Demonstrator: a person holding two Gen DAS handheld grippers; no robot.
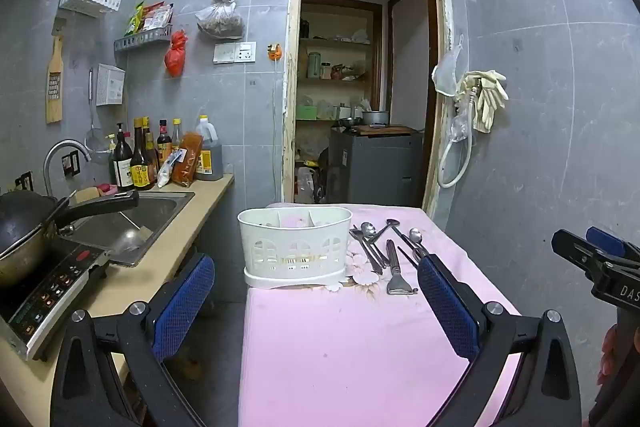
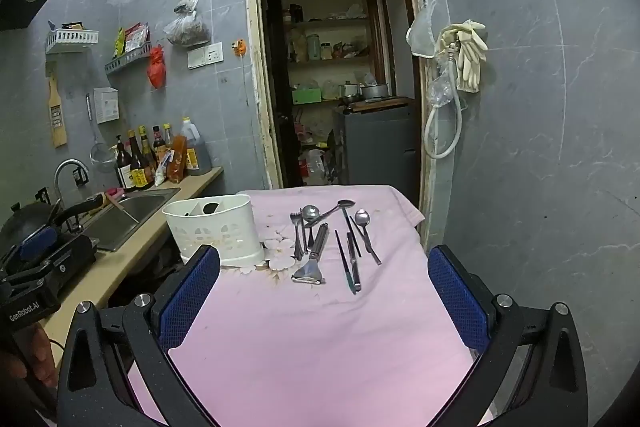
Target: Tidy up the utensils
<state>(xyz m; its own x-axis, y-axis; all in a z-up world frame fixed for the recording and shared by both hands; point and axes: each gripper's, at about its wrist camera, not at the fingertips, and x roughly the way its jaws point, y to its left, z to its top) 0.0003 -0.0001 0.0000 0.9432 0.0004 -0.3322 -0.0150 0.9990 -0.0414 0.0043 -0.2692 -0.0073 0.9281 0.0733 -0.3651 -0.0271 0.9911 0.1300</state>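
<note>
Both the left gripper (image 1: 316, 291) and right gripper (image 2: 324, 283) hover wide and empty, since the utensils (image 2: 328, 243) lie loose by the table's far edge beside the white caddy (image 2: 216, 231), seemingly awaiting sorting.

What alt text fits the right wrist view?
The open right gripper faces a pink-covered table where a peeler, spoons, a fork and chopsticks lie loose beside a white caddy. Sink counter left, doorway behind.

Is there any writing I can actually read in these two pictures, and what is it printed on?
"GenRobot.AI": on the black body of the left gripper, at the right wrist view's left edge.
"DAS", cut off by the frame: on the right gripper, at the left wrist view's right edge.
Sauce bottle labels: too small to read.
Hanging wooden board: print blurred.
Induction cooker buttons: illegible.
</note>
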